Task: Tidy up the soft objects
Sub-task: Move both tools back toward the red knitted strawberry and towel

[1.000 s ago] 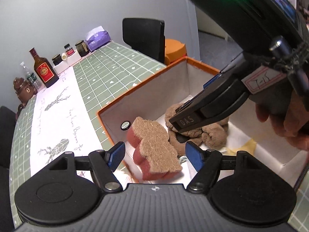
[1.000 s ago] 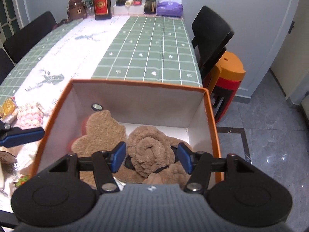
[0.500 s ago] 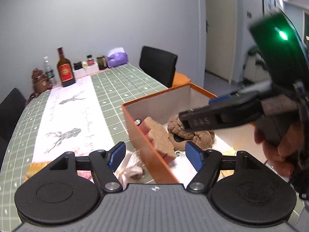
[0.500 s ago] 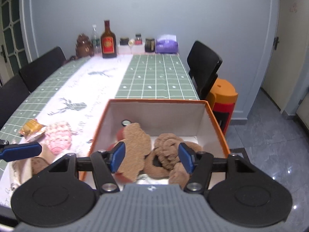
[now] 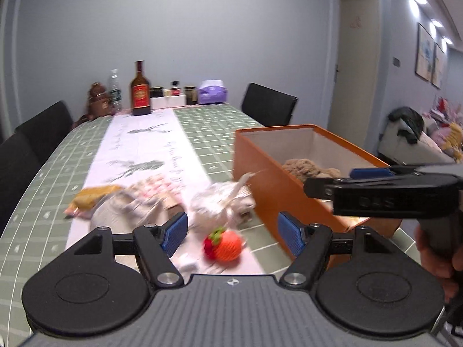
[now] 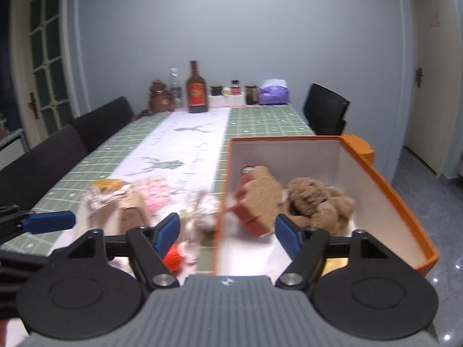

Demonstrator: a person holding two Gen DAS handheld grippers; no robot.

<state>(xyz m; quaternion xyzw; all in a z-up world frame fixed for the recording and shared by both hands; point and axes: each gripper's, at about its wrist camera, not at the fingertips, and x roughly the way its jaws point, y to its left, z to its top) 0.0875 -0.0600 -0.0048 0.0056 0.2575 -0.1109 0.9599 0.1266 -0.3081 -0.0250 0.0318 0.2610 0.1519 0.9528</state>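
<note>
Left wrist view: green checked table [image 5: 46, 179] before grey wall [image 5: 179, 29]

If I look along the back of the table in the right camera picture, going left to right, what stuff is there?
Brown bear-shaped jar → clear water bottle → big brown bottle with a red label → small dark jars → purple tissue pack.

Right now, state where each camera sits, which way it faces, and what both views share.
Left wrist: on the left gripper, facing down the table over the strawberry toy; right gripper and a hand show at right.
Right wrist: on the right gripper, jaws opening, facing the orange box; left gripper's finger shows at left.
Shared: box, brown plush, bottle.
</note>
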